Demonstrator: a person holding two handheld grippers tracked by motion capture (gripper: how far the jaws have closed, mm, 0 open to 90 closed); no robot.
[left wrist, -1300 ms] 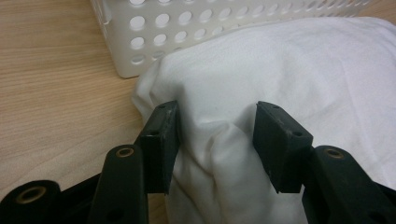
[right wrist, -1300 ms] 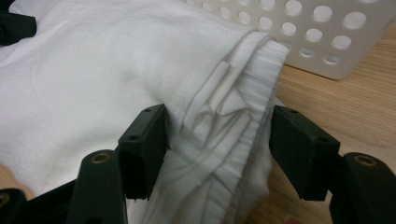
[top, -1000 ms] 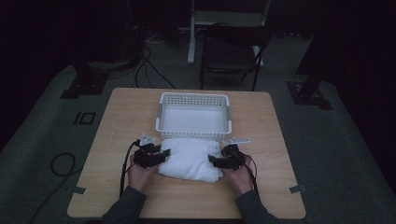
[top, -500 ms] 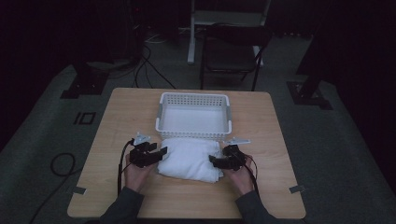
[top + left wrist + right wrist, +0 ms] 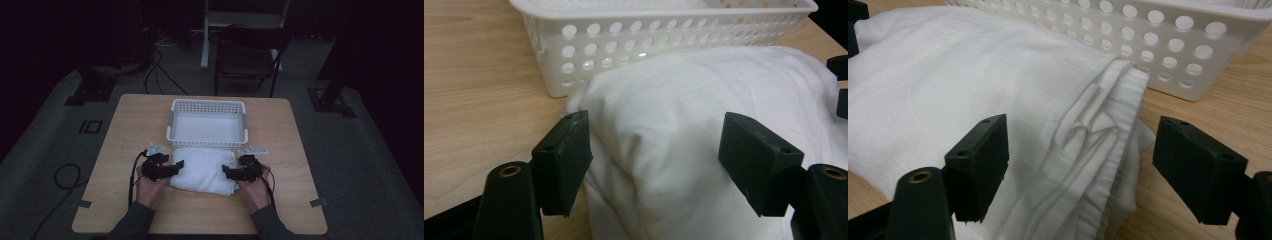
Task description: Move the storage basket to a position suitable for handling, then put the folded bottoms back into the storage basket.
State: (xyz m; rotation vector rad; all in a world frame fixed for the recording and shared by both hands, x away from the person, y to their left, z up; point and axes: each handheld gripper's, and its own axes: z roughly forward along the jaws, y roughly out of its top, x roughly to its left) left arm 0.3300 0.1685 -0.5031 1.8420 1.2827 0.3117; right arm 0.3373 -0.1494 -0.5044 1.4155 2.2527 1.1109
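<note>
I am working on a folded white towel (image 5: 202, 170) lying on the wooden table (image 5: 295, 150), just in front of the white perforated basket (image 5: 207, 125) and touching or nearly touching its near wall.

**Gripper state.** My left gripper (image 5: 172, 166) is sitting at the towel's left end and my right gripper (image 5: 229, 172) at its right end. Both sets of jaws have just been opening and are now standing wide. In the left gripper view the cloth (image 5: 684, 130) is bulging up between the two pads, and the left-hand pad may be brushing it, though the angle is too shallow to be certain. In the right gripper view the stacked hem edges (image 5: 1098, 150) are lying between the pads, with a gap showing at the right-hand one. I am judging that neither gripper is clamping anything.

**Handling properties.** The towel is reading as soft, light and limp. It is offering no stiffness, so it will be sagging between two grip points and unfolding if lifted by one layer. It is not fragile, and the weave looks unlikely to slip.

**Where to take hold.** I am recommending a grip at each short end, pinching through the full stack of layers, low near the table, so that the fold is staying together.
</note>
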